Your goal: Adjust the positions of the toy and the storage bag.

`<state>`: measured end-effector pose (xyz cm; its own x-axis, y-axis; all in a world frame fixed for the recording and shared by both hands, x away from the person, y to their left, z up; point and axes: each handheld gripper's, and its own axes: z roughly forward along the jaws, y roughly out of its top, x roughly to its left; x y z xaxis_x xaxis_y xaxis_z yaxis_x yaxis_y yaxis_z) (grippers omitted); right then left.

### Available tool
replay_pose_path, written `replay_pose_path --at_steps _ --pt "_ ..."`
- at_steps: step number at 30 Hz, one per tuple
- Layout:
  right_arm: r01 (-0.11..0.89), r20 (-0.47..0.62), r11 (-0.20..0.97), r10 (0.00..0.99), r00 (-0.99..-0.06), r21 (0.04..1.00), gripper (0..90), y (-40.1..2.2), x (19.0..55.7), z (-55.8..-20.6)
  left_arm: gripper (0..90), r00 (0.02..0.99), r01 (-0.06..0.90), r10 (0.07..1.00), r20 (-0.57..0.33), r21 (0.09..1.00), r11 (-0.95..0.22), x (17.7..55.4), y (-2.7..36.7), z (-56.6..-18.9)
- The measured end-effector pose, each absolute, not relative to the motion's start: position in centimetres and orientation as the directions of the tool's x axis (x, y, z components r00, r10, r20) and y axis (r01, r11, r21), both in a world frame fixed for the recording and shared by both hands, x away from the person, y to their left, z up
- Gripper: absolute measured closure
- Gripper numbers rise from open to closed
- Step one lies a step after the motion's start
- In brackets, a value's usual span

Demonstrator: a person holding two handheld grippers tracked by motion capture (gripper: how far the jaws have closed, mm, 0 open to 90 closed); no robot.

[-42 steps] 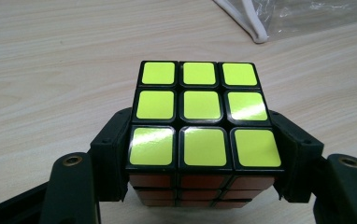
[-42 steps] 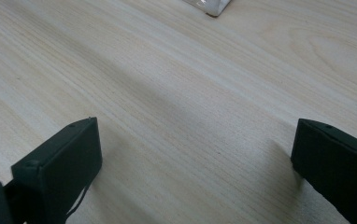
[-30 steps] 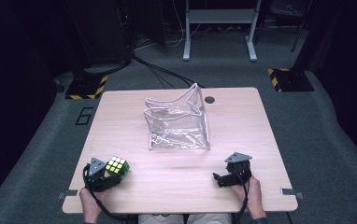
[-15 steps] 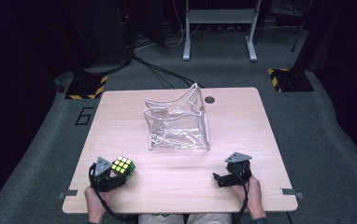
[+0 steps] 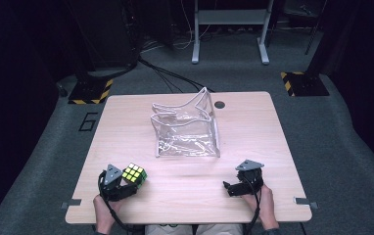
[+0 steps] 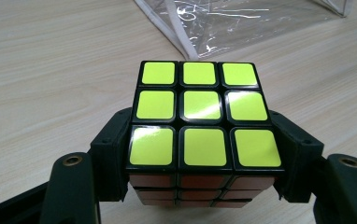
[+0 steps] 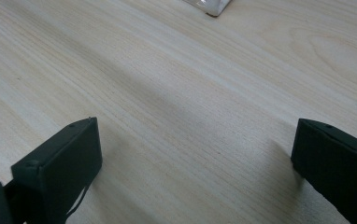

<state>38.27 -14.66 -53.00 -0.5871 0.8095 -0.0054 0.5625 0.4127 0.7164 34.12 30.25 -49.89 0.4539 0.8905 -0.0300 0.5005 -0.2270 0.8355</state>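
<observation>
A Rubik's cube (image 5: 134, 175) with its yellow face (image 6: 200, 116) up and a red face toward the camera sits at the table's near left. My left gripper (image 5: 129, 182) is shut on it, one black jaw pressing each side of its lower half (image 6: 204, 156). My right gripper (image 5: 228, 187) rests at the near right of the wooden table (image 5: 253, 127), held by a hand. Its jaws stand wide apart over bare wood (image 7: 197, 163), open with nothing between them.
A clear plastic zip bag (image 5: 187, 129) lies crumpled at the table's middle, beyond both grippers; its edge shows in the left gripper view (image 6: 242, 18) and a corner in the right gripper view (image 7: 211, 5). A cable hole (image 5: 219, 104) sits near the far edge.
My left gripper has drifted a little to the right with the cube in it. The right gripper has stayed in place.
</observation>
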Motion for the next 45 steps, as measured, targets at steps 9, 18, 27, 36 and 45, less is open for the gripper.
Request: replay_pose_path --at_steps 9,18,27,36,45 --pt "0.562 -0.005 0.413 0.809 -0.587 0.717 1.3 -14.7 38.3 -53.0 33.9 0.479 0.491 0.877 -0.029 0.837 -0.241 34.1 29.3 -49.8" --pt "0.562 -0.006 0.413 0.809 -0.588 0.716 1.3 -14.7 38.3 -53.0 33.9 0.508 0.482 0.861 -0.027 0.837 -0.259 34.2 28.2 -49.7" --pt "0.562 -0.005 0.413 0.809 -0.587 0.716 1.3 -14.7 38.3 -53.0 33.9 0.529 0.477 0.848 -0.03 0.837 -0.268 34.3 27.4 -49.7" --pt "0.562 -0.006 0.413 0.809 -0.587 0.717 1.3 -14.7 38.3 -53.0 33.9 0.56 0.463 0.828 -0.021 0.837 -0.292 34.4 26.2 -49.6" --pt "0.562 -0.006 0.413 0.809 -0.588 0.716 1.3 -14.7 38.3 -53.0 33.9 0.593 0.453 0.805 -0.019 0.834 -0.314 34.6 25.1 -49.5"
